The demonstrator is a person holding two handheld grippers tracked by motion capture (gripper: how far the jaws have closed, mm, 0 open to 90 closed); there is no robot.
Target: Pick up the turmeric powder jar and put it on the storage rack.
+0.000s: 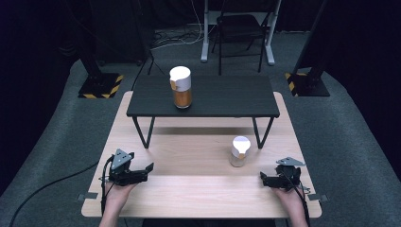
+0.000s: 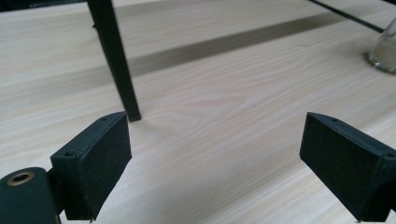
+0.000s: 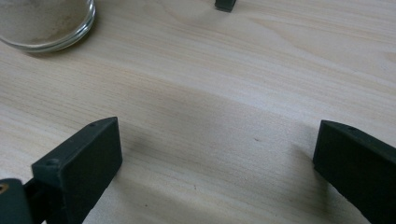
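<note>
Grey carpet (image 1: 350, 142), dark folding chair (image 1: 239, 28)

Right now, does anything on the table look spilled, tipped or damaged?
Nothing stands out. The small jar and the tall jar on the black shelf stand upright with lids on, and no spill shows.

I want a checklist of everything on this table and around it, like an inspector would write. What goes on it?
Surface: light wooden table, with a small black raised shelf on thin legs standing on its far half.
Job's things: small glass jar with a white lid and pale contents upright on the wood, nearest the right gripper; taller white-lidded jar with brown contents upright on the shelf.
Clutter: nothing seen.
Grippers: left gripper and right gripper both low at the near edge, jaws wide apart, holding nothing.
Cables: black cable trailing from the left gripper over the floor; more cables by the far wall.
Surroundings: grey carpet, black folding chair, stands with yellow-black striped bases.
</note>
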